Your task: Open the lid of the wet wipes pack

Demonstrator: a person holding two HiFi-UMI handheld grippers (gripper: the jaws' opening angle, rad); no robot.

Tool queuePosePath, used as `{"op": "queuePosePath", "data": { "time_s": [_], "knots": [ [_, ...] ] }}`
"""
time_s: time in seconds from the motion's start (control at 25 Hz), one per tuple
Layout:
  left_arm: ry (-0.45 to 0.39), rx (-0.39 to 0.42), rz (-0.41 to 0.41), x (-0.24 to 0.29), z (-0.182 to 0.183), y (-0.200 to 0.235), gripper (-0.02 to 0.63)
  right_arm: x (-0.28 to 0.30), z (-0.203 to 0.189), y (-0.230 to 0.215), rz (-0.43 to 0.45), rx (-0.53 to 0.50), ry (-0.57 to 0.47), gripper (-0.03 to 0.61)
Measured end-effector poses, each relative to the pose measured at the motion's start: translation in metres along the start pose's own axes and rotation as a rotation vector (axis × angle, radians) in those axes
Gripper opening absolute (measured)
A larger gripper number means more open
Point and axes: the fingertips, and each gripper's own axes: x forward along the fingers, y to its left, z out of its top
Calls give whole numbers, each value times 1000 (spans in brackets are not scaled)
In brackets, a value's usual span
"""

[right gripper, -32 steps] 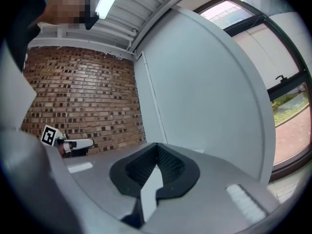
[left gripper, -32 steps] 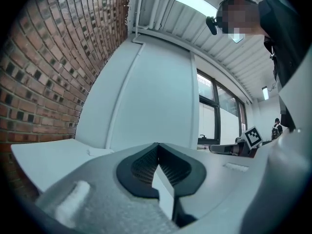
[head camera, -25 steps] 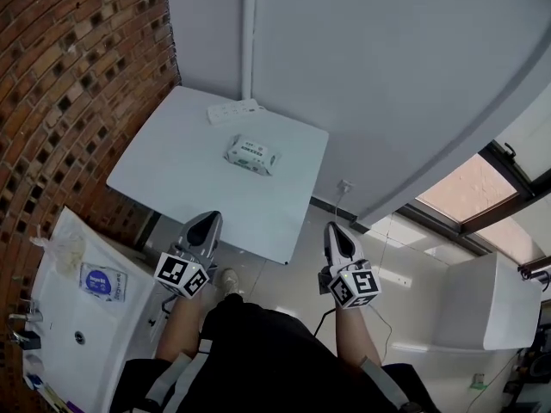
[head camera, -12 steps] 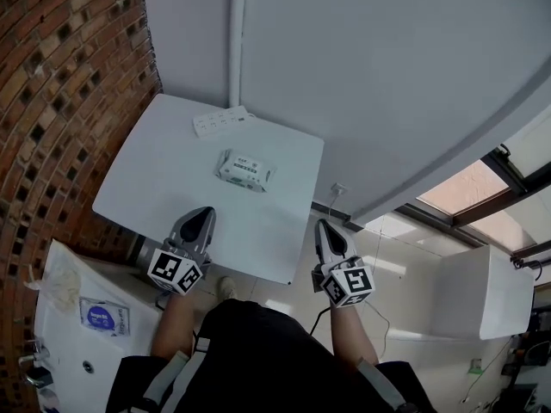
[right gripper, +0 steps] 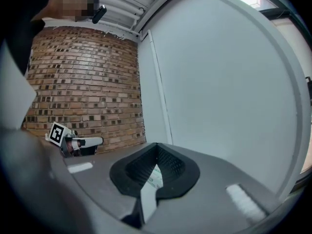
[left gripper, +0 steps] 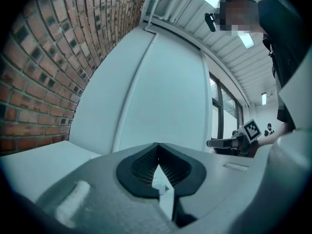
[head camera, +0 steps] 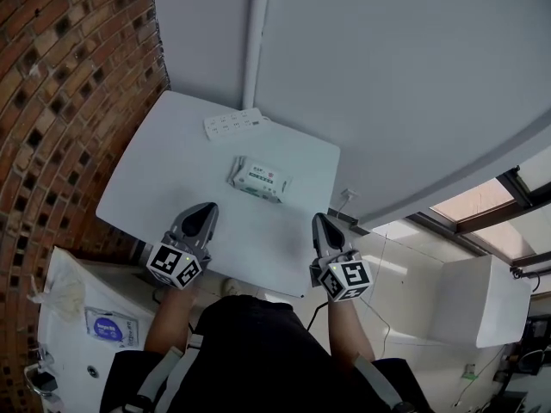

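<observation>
A white wet wipes pack (head camera: pixel 258 179) with green print lies flat near the middle of the white table (head camera: pixel 155 170), its lid down. My left gripper (head camera: pixel 207 208) hovers over the table's near left part, jaws shut and empty, short of the pack. My right gripper (head camera: pixel 318 221) is over the table's near right edge, also shut and empty. In the right gripper view a sliver of the pack (right gripper: pixel 156 175) shows through the gap behind the closed jaws. The left gripper view shows closed jaws (left gripper: pixel 158 146) and the other gripper (left gripper: pixel 234 140) off to the right.
A white power strip (head camera: pixel 234 124) lies at the table's far edge by the wall. A brick wall (head camera: pixel 60 101) runs along the left. A white pipe (head camera: pixel 256 41) climbs the pale wall behind. A white cabinet top (head camera: pixel 86 317) with small items sits at lower left.
Both grippers have moved forward over the table toward the pack, from beyond its near edge. Their jaws stayed shut. The pack has not moved.
</observation>
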Motion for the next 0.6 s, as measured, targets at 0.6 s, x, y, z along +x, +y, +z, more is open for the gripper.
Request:
{"op": "queuePosePath", "data": {
  "time_s": [0.6],
  "knots": [
    [49,9,44,44,-24,22,2,67,-14,-24,114,-26,56,3]
  ]
}}
